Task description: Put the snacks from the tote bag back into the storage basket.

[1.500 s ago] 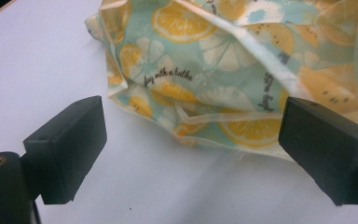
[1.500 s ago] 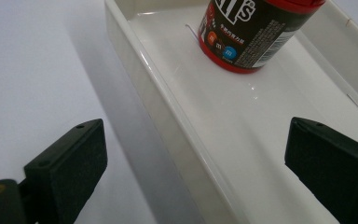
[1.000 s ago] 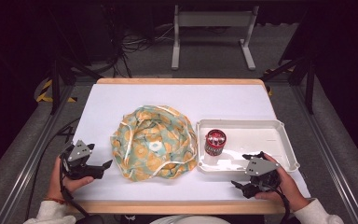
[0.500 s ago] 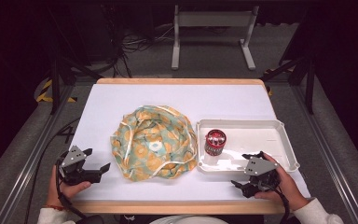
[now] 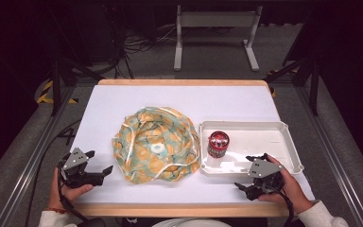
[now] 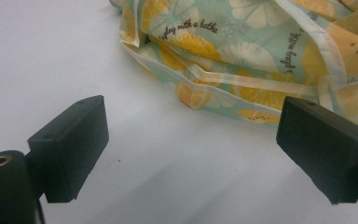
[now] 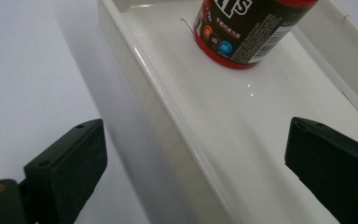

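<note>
A soft crumpled cloth bag point(image 5: 156, 144) with yellow lemon slices on pale green lies in the middle of the white table point(image 5: 123, 99). Small black writing on it says "play with a bathe". A small red and black can point(image 5: 218, 143) stands in the white plastic tray point(image 5: 283, 132) beside it; its label is too cut off to read. The left gripper point(image 5: 100, 162) is wide open near the bag. The right gripper point(image 5: 246, 171) is wide open over the tray's near rim.
</note>
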A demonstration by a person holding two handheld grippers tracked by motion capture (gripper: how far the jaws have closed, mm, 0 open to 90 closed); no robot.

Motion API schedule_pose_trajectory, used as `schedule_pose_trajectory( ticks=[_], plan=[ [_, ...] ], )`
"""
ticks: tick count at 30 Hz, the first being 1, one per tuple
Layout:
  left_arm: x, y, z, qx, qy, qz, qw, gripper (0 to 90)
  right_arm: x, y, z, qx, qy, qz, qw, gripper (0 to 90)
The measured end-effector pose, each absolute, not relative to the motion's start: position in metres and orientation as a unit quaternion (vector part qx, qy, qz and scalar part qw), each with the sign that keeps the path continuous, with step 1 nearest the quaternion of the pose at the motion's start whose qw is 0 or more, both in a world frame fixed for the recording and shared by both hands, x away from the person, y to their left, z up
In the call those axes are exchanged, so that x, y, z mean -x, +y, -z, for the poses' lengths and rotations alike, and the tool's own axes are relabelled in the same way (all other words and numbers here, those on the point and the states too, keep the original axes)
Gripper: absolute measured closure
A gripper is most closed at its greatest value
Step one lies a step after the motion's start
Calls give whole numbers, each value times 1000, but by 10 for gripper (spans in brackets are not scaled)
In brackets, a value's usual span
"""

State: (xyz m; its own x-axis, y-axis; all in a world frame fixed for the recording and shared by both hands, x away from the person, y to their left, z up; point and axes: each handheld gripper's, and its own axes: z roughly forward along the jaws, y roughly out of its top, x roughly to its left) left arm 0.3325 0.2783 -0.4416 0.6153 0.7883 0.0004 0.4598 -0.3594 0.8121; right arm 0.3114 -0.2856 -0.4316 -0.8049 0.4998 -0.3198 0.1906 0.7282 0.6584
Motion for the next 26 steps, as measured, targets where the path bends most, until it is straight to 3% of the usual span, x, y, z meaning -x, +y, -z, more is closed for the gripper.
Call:
schedule_pose_trajectory(
  ticks=[26],
  plan=[
    [-336,268,436,-795,407,-204,400,122,-313,-289,431,-189,894,-322,249,64]
  ],
)
